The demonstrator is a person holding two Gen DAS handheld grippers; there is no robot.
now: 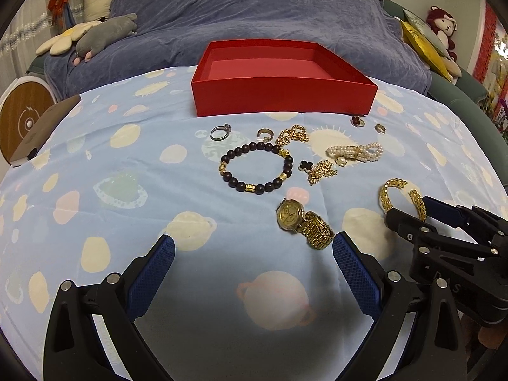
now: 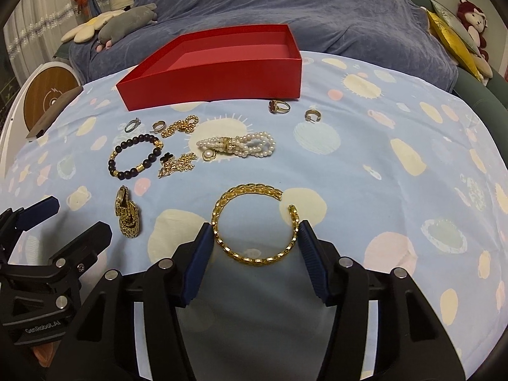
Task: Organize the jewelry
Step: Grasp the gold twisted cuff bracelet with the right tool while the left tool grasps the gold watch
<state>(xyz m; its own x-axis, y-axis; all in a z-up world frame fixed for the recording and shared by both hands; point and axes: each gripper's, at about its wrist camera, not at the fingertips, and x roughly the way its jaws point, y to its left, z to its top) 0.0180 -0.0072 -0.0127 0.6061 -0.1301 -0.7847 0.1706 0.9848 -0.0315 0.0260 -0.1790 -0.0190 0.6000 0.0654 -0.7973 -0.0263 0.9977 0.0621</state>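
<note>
An empty red box (image 1: 282, 95) (image 2: 209, 89) stands at the far side of the blue patterned cloth. Jewelry lies in front of it: a gold watch (image 1: 303, 222) (image 2: 127, 212), a dark bead bracelet (image 1: 257, 168) (image 2: 135, 157), a pearl bracelet (image 1: 355, 152) (image 2: 238, 146), gold chains (image 1: 292, 135) (image 2: 179, 125), and rings (image 1: 219, 132) (image 2: 279, 106). My right gripper (image 2: 255, 233) (image 1: 412, 206) stands around a gold cuff bangle (image 2: 254, 222) (image 1: 389, 193), its pads touching the bangle's sides. My left gripper (image 1: 254, 250) is open and empty, just short of the watch.
A blue-covered sofa (image 1: 254, 22) with plush toys (image 1: 104, 35) lies behind the table. A round wooden-faced device (image 1: 25, 117) and a brown box (image 1: 47, 123) sit at the left edge. Yellow cushions (image 2: 454, 38) lie at the far right.
</note>
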